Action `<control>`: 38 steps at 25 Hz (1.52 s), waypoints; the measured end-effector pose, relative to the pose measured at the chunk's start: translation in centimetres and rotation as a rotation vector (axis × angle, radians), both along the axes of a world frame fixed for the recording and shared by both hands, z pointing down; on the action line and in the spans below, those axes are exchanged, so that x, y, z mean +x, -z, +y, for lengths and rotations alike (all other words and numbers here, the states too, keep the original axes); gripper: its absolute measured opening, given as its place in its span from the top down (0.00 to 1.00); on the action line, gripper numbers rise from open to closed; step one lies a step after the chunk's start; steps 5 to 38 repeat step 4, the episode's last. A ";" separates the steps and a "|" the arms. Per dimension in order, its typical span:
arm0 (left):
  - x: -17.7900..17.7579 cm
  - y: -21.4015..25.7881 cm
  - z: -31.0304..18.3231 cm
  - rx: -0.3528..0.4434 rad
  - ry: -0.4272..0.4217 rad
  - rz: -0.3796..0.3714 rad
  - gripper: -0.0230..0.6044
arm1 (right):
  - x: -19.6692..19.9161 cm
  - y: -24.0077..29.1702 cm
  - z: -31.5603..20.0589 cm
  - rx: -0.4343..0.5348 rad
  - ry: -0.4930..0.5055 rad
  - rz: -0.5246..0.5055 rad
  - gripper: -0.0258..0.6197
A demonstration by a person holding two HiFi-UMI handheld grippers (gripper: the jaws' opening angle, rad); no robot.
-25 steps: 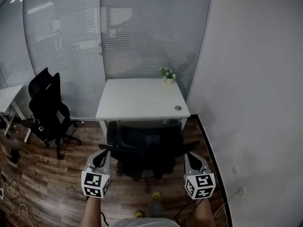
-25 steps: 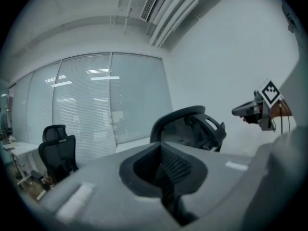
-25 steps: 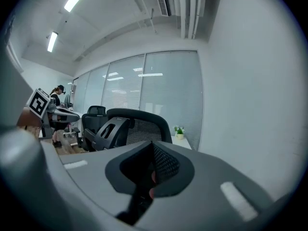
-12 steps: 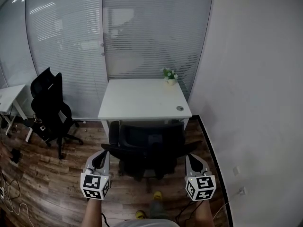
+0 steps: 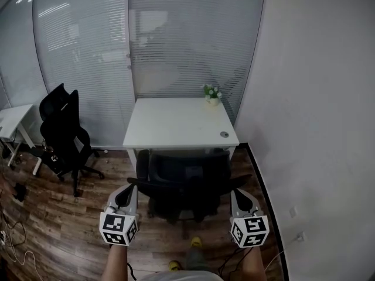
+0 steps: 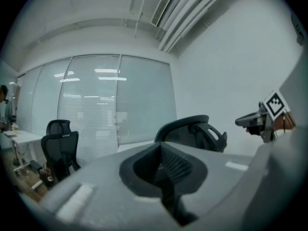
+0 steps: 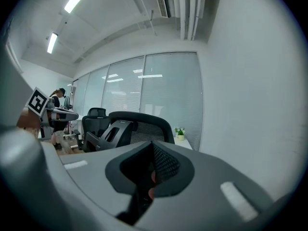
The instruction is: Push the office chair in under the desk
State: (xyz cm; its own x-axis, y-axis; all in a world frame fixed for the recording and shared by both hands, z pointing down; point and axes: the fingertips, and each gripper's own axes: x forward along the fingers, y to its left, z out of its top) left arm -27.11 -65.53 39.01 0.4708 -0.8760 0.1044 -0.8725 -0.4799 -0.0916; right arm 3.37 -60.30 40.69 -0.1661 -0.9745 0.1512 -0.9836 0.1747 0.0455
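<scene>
The black office chair [image 5: 184, 180] stands with its seat partly under the white desk [image 5: 180, 124], its back towards me. My left gripper [image 5: 124, 193] is shut with nothing in it, just behind the chair's left armrest. My right gripper [image 5: 238, 194] is shut and empty too, by the right armrest. I cannot tell whether either one touches the chair. In the left gripper view the chair back [image 6: 192, 131] rises beyond the shut jaws, with the right gripper [image 6: 262, 121] at the far right. In the right gripper view the mesh chair back [image 7: 139, 126] stands close ahead.
A small potted plant [image 5: 211, 92] sits at the desk's far right corner. A white wall [image 5: 316, 127] runs close along the right. Glass partitions with blinds [image 5: 176, 40] stand behind the desk. A second black chair [image 5: 61, 130] and another white desk [image 5: 10, 122] are at the left. Cables [image 5: 14, 239] lie on the wood floor.
The whole scene has drifted slightly to the right in the head view. Both grippers stay shut at the chair's sides, and the chair sits the same against the desk.
</scene>
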 end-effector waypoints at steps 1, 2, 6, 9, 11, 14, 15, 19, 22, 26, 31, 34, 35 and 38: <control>-0.1 0.0 0.0 0.002 0.000 -0.002 0.97 | 0.0 0.0 0.0 0.002 -0.001 -0.004 0.96; -0.2 0.1 0.0 0.002 0.000 -0.003 0.97 | 0.0 0.1 -0.1 0.004 -0.002 -0.005 0.96; -0.4 0.1 -0.1 -0.001 0.001 0.003 0.97 | -0.1 0.2 -0.2 0.006 -0.004 0.002 0.96; -0.4 0.1 -0.1 -0.001 0.001 0.003 0.97 | -0.1 0.2 -0.2 0.006 -0.004 0.002 0.96; -0.4 0.1 -0.1 -0.001 0.001 0.003 0.97 | -0.1 0.2 -0.2 0.006 -0.004 0.002 0.96; -0.4 0.1 -0.1 -0.001 0.001 0.003 0.97 | -0.1 0.2 -0.2 0.006 -0.004 0.002 0.96; -0.4 0.1 -0.1 -0.001 0.001 0.003 0.97 | -0.1 0.2 -0.2 0.006 -0.004 0.002 0.96; -0.4 0.1 -0.1 -0.001 0.001 0.003 0.97 | -0.1 0.2 -0.2 0.006 -0.004 0.002 0.96; -0.4 0.1 -0.1 -0.001 0.001 0.003 0.97 | -0.1 0.2 -0.2 0.006 -0.004 0.002 0.96; -0.4 0.1 -0.1 -0.001 0.001 0.003 0.97 | -0.1 0.2 -0.2 0.006 -0.004 0.002 0.96; -0.4 0.1 -0.1 -0.001 0.001 0.003 0.97 | -0.1 0.2 -0.2 0.006 -0.004 0.002 0.96; -0.4 0.1 -0.1 -0.001 0.001 0.003 0.97 | -0.1 0.2 -0.2 0.006 -0.004 0.002 0.96; -0.4 0.1 -0.1 -0.001 0.001 0.003 0.97 | -0.1 0.2 -0.2 0.006 -0.004 0.002 0.96; -0.4 0.1 -0.1 -0.001 0.001 0.003 0.97 | -0.1 0.2 -0.2 0.006 -0.004 0.002 0.96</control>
